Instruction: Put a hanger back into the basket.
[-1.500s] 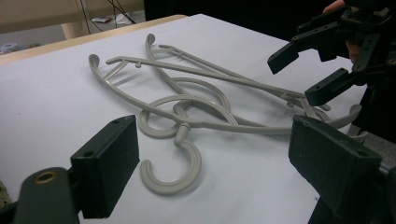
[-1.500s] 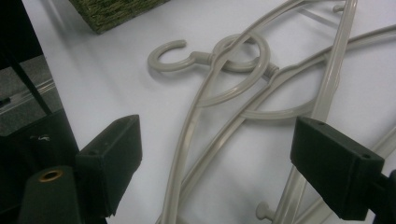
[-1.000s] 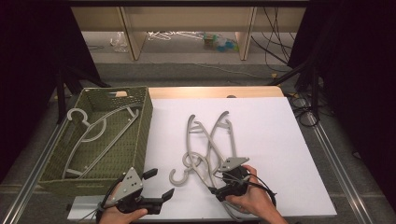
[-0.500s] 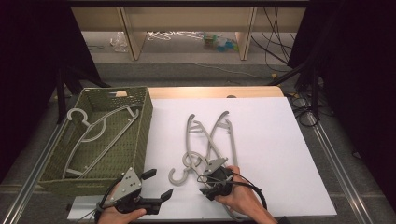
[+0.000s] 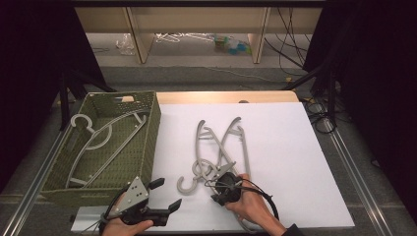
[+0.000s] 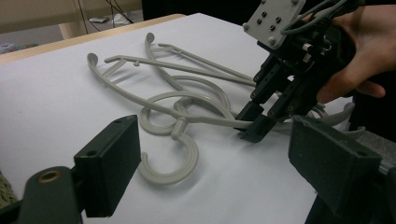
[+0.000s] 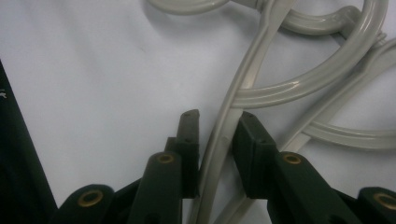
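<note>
Several grey plastic hangers lie tangled on the white tabletop; one hook points toward the front edge. My right gripper is tipped down over the near end of the pile. In the right gripper view its jaws press on a thin hanger arm from both sides, so the right gripper is shut on it. The left gripper view shows that right gripper pinching the same arm. My left gripper rests at the front left, open and holding nothing, with the hook lying between its spread jaws.
A green woven basket stands at the table's left and holds light hangers. A metal rail runs along the right side. Shelves and cables lie beyond the far edge.
The right hand has slid left and forward to the near end of the pile, and its gripper has closed on a hanger arm. The left gripper has stayed put.
</note>
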Tool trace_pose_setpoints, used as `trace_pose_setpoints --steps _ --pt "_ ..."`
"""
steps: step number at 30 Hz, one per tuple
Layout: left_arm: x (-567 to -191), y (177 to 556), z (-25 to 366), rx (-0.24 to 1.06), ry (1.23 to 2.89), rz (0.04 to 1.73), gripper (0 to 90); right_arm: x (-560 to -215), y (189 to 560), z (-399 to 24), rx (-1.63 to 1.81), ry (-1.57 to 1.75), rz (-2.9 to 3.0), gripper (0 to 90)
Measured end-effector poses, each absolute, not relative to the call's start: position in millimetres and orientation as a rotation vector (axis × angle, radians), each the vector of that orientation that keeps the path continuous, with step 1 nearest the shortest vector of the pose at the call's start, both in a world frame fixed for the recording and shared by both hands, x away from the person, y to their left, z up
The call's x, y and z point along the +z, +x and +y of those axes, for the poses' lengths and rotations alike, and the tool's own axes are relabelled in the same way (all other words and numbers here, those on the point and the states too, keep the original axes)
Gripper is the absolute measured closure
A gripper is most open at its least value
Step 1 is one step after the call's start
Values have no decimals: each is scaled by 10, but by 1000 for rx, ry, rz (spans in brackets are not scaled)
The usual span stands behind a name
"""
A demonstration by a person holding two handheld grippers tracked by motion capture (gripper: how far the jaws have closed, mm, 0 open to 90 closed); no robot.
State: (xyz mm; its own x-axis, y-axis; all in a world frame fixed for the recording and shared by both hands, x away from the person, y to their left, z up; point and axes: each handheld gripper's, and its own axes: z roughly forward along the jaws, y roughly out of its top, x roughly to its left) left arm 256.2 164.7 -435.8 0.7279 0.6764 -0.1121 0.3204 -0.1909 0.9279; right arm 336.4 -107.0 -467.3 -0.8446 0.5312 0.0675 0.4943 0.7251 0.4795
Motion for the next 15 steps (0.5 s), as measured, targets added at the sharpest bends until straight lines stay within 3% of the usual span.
trace_pose_setpoints --steps 9,15 --pt "-4307 2587 1722 443 1754 782 187 -4405 3340 -1237 797 757 2910 816" --pt "-4286 2609 1761 460 1768 778 202 -4280 3304 -1393 752 552 2976 819"
